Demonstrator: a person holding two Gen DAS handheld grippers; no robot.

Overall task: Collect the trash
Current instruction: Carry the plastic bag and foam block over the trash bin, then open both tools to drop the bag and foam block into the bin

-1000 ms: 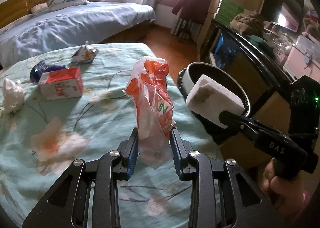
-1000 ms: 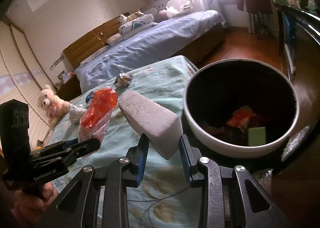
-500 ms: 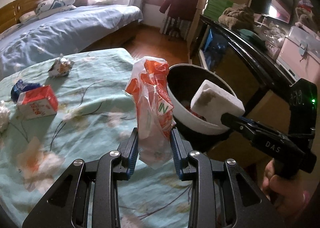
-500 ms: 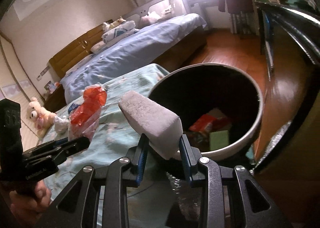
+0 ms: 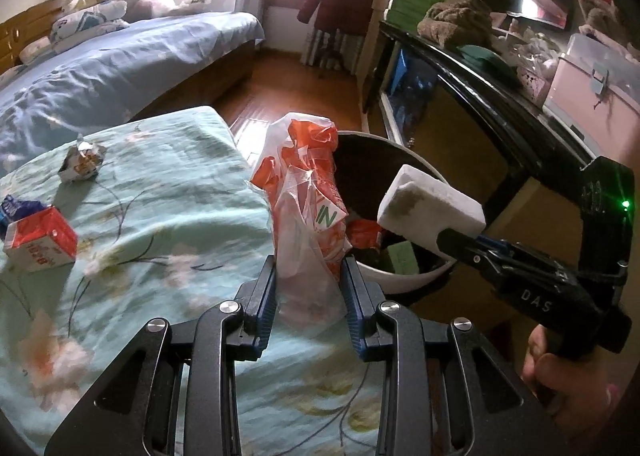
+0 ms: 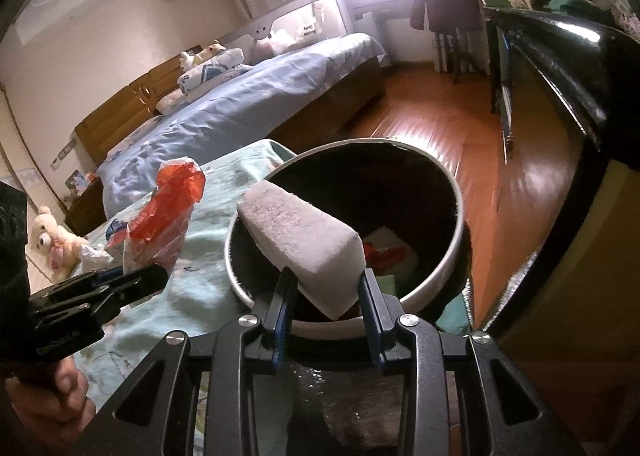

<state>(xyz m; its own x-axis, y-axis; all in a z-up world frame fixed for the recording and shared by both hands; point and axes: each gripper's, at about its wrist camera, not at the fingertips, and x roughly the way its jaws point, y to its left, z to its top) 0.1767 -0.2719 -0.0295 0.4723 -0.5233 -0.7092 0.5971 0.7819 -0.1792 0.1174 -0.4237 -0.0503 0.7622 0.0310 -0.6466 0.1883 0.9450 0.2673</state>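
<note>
1. Left gripper clamped on crinkly orange-and-clear plastic bag, light and limp, beside bin
2. Right gripper pinching white sponge block above bin, soft, squashy, held low

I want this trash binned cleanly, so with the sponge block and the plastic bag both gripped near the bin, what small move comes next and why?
Probably open the right gripper: its white sponge block hangs over the bin mouth. The plastic bag in the left gripper sits nearer the rim.
</note>
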